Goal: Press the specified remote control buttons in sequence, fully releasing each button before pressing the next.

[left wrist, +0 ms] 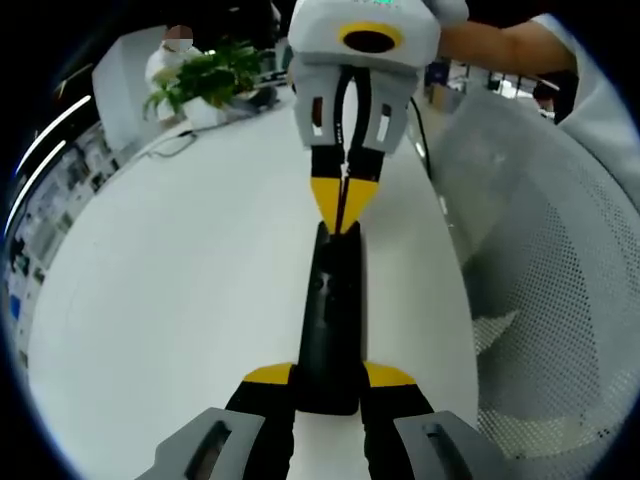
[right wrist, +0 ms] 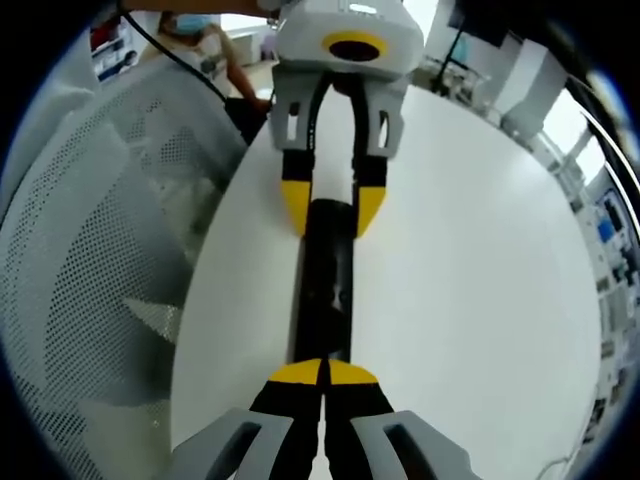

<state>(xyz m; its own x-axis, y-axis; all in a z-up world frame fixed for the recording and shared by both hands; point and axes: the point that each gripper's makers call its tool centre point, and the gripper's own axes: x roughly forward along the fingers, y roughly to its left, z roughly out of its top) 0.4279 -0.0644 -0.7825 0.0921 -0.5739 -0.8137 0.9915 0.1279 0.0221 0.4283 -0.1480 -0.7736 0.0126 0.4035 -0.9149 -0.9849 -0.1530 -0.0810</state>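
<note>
in the left gripper view, the left gripper (left wrist: 328,378) is rising from the bottom edge, its yellow-tipped black jaws sitting one on each side of the near end of the remote control (left wrist: 331,325) and clamping it. the remote control is a long, slim, matte black bar lying flat on the white table (left wrist: 180,300), running straight away from the camera. at its far end the right gripper (left wrist: 343,200) is coming down from the top, its yellow tips pressed together with no gap and meeting the end of the remote; it is holding nothing between them. its grey-white body is blocking the table behind it.

in the right gripper view, the right gripper (right wrist: 323,373) is showing the same closed yellow tips, lying over the near end of the remote control (right wrist: 327,280), with the left gripper (right wrist: 333,208) straddling the far end.

the table is smooth, glossy and round-edged. beside it, a white mesh chair back (left wrist: 560,290) dotted with small holes is curving along one side, also seen in the right gripper view (right wrist: 90,250). farther off, a leafy green plant (left wrist: 205,80) in a white pot is standing by the far table edge, a thin cable (left wrist: 180,145) is trailing near it, and a person in white (left wrist: 175,55) is sitting behind.
</note>
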